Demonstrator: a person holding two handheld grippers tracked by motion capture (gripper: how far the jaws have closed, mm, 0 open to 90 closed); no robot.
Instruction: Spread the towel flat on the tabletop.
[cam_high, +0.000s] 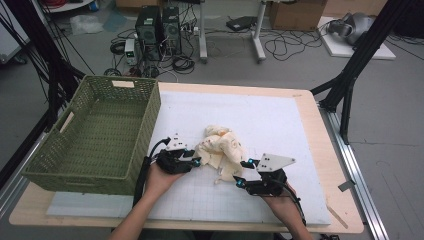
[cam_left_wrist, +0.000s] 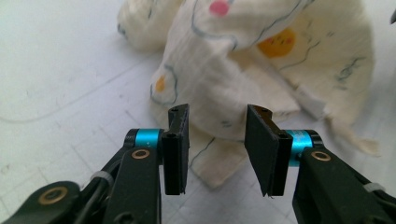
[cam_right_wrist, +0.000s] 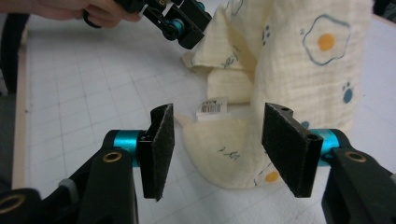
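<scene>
High view: green basket (cam_high: 100, 135) left of cloth (cam_high: 220, 150); both tools released.

A wooden table (cam_high: 320, 130) with a white gridded mat (cam_high: 280, 125) stands on a grey floor (cam_high: 395, 115) strewn with cables (cam_high: 285, 47), computer towers (cam_high: 159, 27) and cardboard boxes (cam_high: 297, 15).

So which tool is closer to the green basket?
The left tool, at the cloth's left edge beside the basket; the right tool is on the cloth's far side.
</scene>
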